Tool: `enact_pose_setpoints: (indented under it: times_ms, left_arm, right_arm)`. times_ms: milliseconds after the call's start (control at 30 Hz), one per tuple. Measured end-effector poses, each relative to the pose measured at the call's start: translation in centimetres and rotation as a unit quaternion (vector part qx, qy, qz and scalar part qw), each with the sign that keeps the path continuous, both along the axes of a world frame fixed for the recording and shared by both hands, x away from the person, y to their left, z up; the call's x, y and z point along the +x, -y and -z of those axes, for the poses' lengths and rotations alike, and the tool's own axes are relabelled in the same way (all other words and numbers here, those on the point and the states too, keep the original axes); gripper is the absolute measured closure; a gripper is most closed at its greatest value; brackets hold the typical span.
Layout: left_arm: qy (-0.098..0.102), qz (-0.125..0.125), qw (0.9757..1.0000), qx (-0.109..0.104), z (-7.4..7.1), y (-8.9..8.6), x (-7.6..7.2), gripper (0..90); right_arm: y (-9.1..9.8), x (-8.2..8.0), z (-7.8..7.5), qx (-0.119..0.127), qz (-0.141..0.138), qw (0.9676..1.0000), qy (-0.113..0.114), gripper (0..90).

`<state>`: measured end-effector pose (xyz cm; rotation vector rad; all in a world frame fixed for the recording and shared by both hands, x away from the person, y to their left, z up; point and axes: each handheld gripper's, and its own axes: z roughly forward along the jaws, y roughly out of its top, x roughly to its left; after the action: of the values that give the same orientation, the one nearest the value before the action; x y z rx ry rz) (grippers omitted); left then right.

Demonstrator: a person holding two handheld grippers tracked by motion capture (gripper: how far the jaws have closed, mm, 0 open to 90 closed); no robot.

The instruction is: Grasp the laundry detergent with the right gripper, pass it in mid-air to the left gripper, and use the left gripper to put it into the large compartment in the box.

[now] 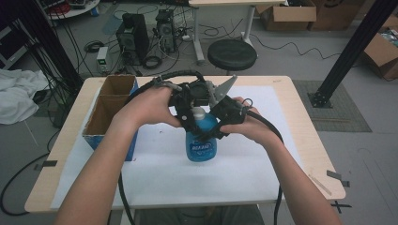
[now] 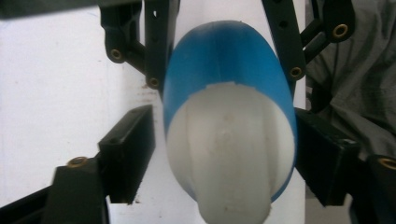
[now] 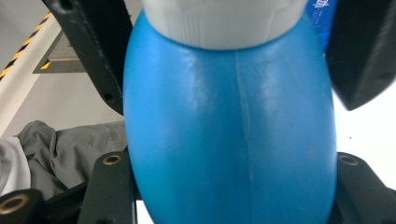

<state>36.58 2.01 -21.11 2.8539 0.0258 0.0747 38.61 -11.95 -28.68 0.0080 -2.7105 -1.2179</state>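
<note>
At the table's left a cardboard box point(image 1: 110, 110) is seen. At mid-table, the blue bottle point(image 1: 202, 140) stands upright, long axis vertical, white cap point(image 1: 199, 112) uppermost. The left gripper point(image 1: 187, 105) is spread around the cap, a gap visible. The right gripper point(image 1: 220, 119) appears clamped on the body.

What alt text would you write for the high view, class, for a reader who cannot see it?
Two hands press black grippers, left gripper and right gripper, around the top of a blue bottle standing on a white mat. An open cardboard box sits at the table's left.
</note>
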Motion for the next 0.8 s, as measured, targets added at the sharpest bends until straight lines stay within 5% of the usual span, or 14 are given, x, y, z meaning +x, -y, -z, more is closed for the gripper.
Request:
enact_pose_setpoints:
  times_ms: [800]
  left_arm:
    - [0.003,0.003,1.0,-0.002,0.13,-0.05,-0.23,36.7]
  right_arm:
    - [-0.06,-0.19,-0.16,-0.007,0.0,1.0,0.005,43.2]
